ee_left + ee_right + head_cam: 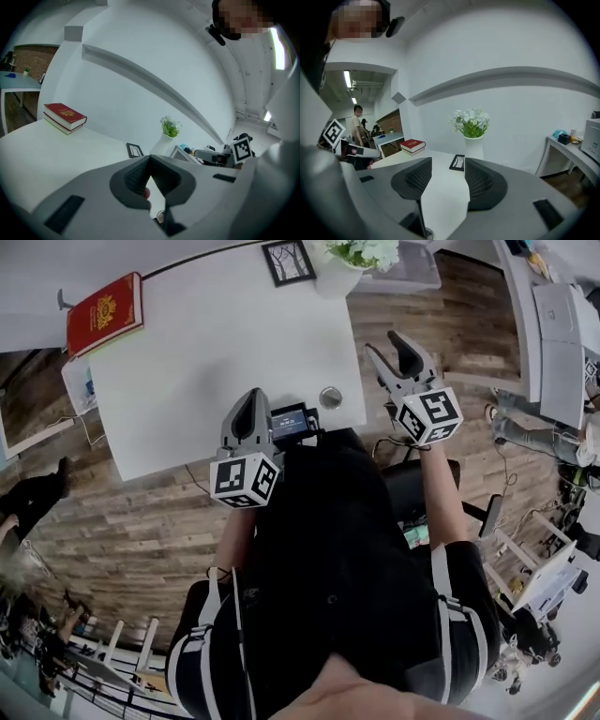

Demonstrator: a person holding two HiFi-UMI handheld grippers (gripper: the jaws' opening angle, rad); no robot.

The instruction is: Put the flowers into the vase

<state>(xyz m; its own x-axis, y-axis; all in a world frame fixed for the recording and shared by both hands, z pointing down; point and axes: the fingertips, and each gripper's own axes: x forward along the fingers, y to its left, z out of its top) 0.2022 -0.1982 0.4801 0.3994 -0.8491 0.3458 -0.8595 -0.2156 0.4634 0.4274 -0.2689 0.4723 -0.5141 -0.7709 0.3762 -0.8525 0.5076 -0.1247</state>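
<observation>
Left gripper (149, 158) clenched, jaws empty; right gripper (447, 164) released, empty. White table (206, 352) carries a red book (105, 313) — gold cover print too small to read. Far edge — white flowers (471, 121) with green leaves, upright in a white vase (473, 146).

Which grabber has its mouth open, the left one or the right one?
The right gripper: its jaws stand apart, with nothing between them. The left gripper is different, since its jaws meet at their tips.
</observation>
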